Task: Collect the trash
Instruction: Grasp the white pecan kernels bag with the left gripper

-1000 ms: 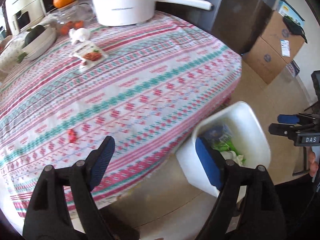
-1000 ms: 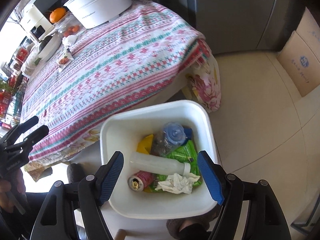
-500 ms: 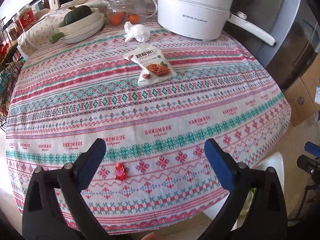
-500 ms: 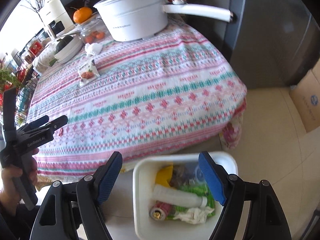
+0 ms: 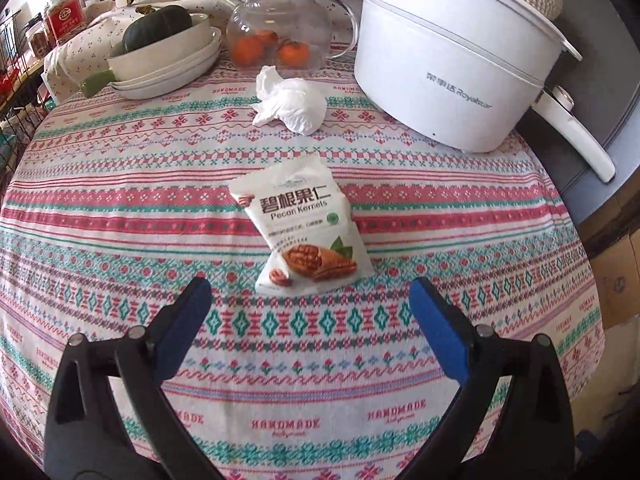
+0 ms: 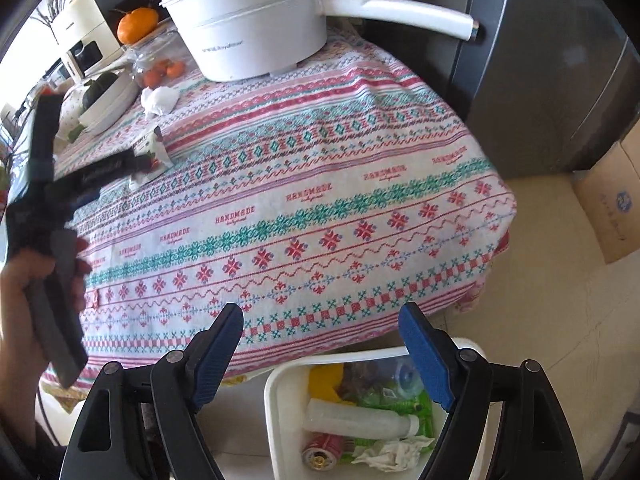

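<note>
A white pecan snack packet (image 5: 302,228) lies flat on the patterned tablecloth (image 5: 120,208). My left gripper (image 5: 310,308) is open and empty, hovering just in front of it. A crumpled white tissue (image 5: 290,102) lies farther back; it also shows in the right wrist view (image 6: 160,100). My right gripper (image 6: 322,342) is open and empty above the table's near edge and the white trash bin (image 6: 276,420) on the floor, which holds a bottle, a can, wrappers and tissue. The left gripper (image 6: 132,162) shows there over the packet (image 6: 154,160). A small red scrap (image 6: 93,300) lies near the table edge.
A white electric pot (image 5: 460,64) with a long handle stands at the back right. A glass teapot (image 5: 280,36) with oranges and stacked white bowls (image 5: 168,60) holding a dark squash stand at the back. Cardboard boxes (image 6: 612,200) stand on the floor at right.
My left gripper has swung from the bin across the table to the pecan packet. My right gripper has lifted and tilted from over the bin toward the table edge.
</note>
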